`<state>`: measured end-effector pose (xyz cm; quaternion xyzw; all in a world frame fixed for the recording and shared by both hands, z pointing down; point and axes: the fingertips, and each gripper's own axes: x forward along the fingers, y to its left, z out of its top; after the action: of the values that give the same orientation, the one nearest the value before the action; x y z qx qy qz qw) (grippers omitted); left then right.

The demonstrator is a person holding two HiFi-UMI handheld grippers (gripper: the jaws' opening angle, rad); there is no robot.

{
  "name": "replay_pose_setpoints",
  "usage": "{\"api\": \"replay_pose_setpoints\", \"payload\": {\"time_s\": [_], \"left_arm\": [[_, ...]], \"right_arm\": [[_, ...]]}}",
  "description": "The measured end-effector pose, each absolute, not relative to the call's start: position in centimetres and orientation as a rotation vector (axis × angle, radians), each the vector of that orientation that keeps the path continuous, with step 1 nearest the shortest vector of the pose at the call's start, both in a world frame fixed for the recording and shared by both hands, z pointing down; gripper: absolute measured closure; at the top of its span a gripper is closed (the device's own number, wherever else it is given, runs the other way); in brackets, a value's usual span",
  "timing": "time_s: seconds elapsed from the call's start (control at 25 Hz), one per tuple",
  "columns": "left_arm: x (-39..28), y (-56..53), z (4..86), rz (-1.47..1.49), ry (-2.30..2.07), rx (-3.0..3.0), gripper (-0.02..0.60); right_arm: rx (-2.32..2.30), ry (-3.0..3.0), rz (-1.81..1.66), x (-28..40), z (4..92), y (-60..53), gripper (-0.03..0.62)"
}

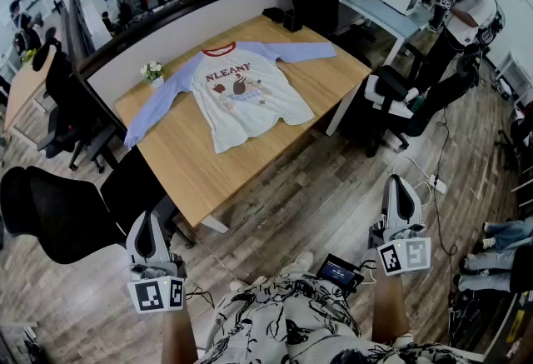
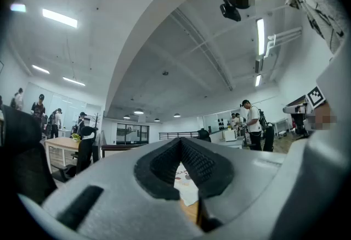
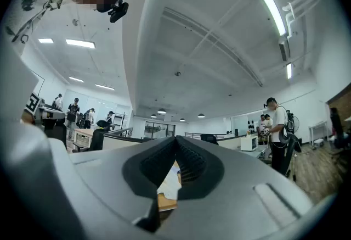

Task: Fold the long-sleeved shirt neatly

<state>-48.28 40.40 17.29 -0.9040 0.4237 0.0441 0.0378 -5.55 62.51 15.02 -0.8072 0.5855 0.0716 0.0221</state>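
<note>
The shirt [image 1: 241, 100] is lying spread flat, front up, on the table [image 1: 187, 167] in the upper middle of the head view. Its white body is facing the lower part of the frame, and its blue sleeves are stretching out toward the left and the upper right. A small plant [image 1: 152, 71] is standing on the table just beside the left sleeve.

The left gripper [image 1: 148, 219] is hanging at the lower left of the frame and the right gripper [image 1: 400, 185] at the lower right. Both are over the wooden floor [image 1: 308, 204], well apart from the table. Each is clenched with its jaws together on nothing, and each gripper view is showing a sliver of the table and shirt past the closed tips.

A black chair [image 1: 58, 221] is standing at the left edge, near the left gripper. A person [image 1: 466, 17] is standing at the upper right. A small screen [image 1: 337, 273] is lying on the floor at the bottom, between the grippers.
</note>
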Motion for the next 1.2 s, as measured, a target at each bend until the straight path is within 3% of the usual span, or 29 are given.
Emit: {"api": "replay_pose_setpoints", "payload": {"time_s": [0.76, 0.84, 1.08, 1.2], "left_arm": [[-48.6, 41.4, 17.3, 0.161, 1.294, -2.804, 0.580], [-48.9, 41.2, 17.6, 0.132, 1.317, -2.791, 0.548], [-50.1, 40.3, 17.9, 0.117, 1.406, -2.769, 0.298], [-50.3, 40.0, 18.1, 0.106, 1.416, -2.768, 0.233]], "right_arm": [[-2.419, 1.820, 0.239, -7.1, 14.5, 63.5, 0.597], [-2.410, 1.837, 0.222, -7.3, 14.6, 63.2, 0.546], [-2.375, 1.874, 0.191, -7.9, 14.7, 62.4, 0.325], [-2.353, 1.873, 0.163, -7.8, 14.9, 62.0, 0.218]]}}
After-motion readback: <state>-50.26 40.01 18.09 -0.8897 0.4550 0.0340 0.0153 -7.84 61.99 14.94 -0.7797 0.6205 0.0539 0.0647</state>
